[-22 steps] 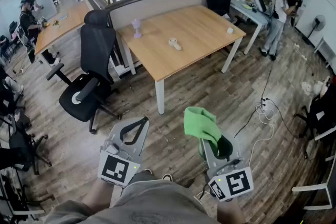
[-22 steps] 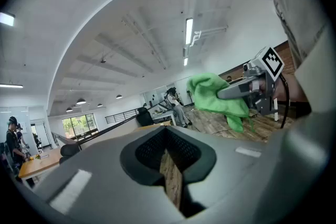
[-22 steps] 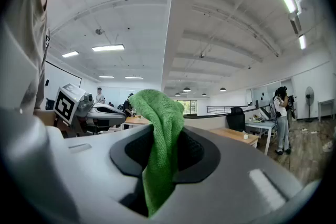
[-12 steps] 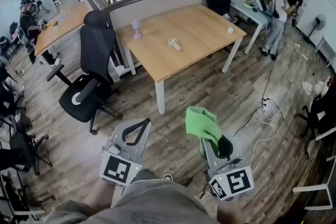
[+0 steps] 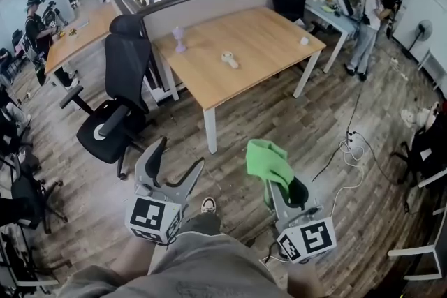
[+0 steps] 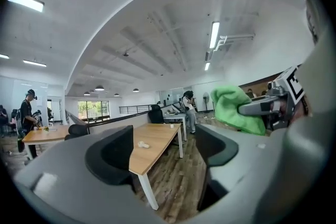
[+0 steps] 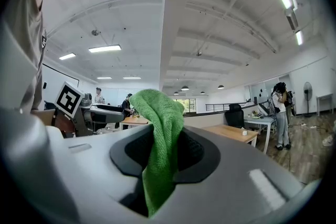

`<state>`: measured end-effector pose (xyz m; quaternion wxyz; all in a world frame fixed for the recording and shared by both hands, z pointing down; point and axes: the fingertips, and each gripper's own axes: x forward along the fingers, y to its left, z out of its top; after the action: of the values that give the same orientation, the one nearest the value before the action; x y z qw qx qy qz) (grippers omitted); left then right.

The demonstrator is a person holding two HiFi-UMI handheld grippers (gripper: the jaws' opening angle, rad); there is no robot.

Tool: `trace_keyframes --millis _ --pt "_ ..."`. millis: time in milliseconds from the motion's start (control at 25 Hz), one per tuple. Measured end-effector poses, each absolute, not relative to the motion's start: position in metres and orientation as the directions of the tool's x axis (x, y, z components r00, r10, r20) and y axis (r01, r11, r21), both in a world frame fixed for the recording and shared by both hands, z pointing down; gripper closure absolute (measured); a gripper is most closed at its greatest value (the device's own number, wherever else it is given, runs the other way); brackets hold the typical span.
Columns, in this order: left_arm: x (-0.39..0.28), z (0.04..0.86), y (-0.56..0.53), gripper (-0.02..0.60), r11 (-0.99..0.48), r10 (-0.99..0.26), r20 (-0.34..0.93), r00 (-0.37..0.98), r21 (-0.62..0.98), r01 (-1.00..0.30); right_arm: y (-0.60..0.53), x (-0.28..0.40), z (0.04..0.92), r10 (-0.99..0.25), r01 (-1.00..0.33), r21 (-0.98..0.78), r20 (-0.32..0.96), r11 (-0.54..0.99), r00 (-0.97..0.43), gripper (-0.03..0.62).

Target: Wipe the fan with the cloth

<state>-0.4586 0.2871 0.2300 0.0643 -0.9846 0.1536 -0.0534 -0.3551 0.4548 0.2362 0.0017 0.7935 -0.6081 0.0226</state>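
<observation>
Part of the cloth [image 5: 269,162] hides inside right gripper [image 5: 285,193]

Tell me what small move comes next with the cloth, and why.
Probably step toward the wooden table: the right tongs already clamp the green cloth, the left tongs stand open and empty, and the table stands well ahead, out of reach.

- Wooden tabletop [image 5: 269,28] on white legs, standing on the floor [image 5: 258,118].
- Near its left corner stands a small lilac item [image 5: 179,38], upright.
- Towards the middle lies a small white item [image 5: 229,59], flat; which of the two is the fan is too small to tell.
- By the right corner sits a small white cup [image 5: 304,40].
- On the wood-plank floor: a black office chair [image 5: 115,108] left of the tabletop, and a power strip [image 5: 351,143] with trailing cables on the right.
</observation>
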Motion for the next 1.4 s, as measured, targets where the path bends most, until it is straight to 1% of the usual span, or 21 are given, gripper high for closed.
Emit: trace_keyframes --millis 200,320,440,720,1400 --pt "-0.445 0.237 0.28 0.21 -0.948 -0.302 0.086 0.949 -0.133 -0.289 0.45 -0.342 0.244 -0.96 -0.96 -0.026 0.047 -0.278 0.277 0.494" --pt "-0.428 0.244 0.276 0.212 -0.956 -0.277 0.099 0.956 -0.129 -0.263 0.445 -0.329 0.247 -0.957 -0.957 -0.021 0.054 -0.288 0.287 0.494" --pt "-0.408 0.247 0.27 0.212 -0.963 -0.252 0.116 0.961 -0.122 -0.238 0.438 -0.312 0.248 -0.953 -0.954 -0.019 0.059 -0.3 0.298 0.494" --pt "-0.365 0.254 0.229 0.213 -0.964 -0.25 0.145 0.957 -0.129 -0.233 0.402 -0.263 0.253 -0.943 -0.945 -0.037 0.079 -0.326 0.323 0.494" --pt "-0.21 0.254 0.072 0.215 -0.974 -0.218 0.193 0.957 -0.103 -0.202 0.247 -0.112 0.252 -0.926 -0.933 -0.047 0.15 -0.356 0.345 0.494"
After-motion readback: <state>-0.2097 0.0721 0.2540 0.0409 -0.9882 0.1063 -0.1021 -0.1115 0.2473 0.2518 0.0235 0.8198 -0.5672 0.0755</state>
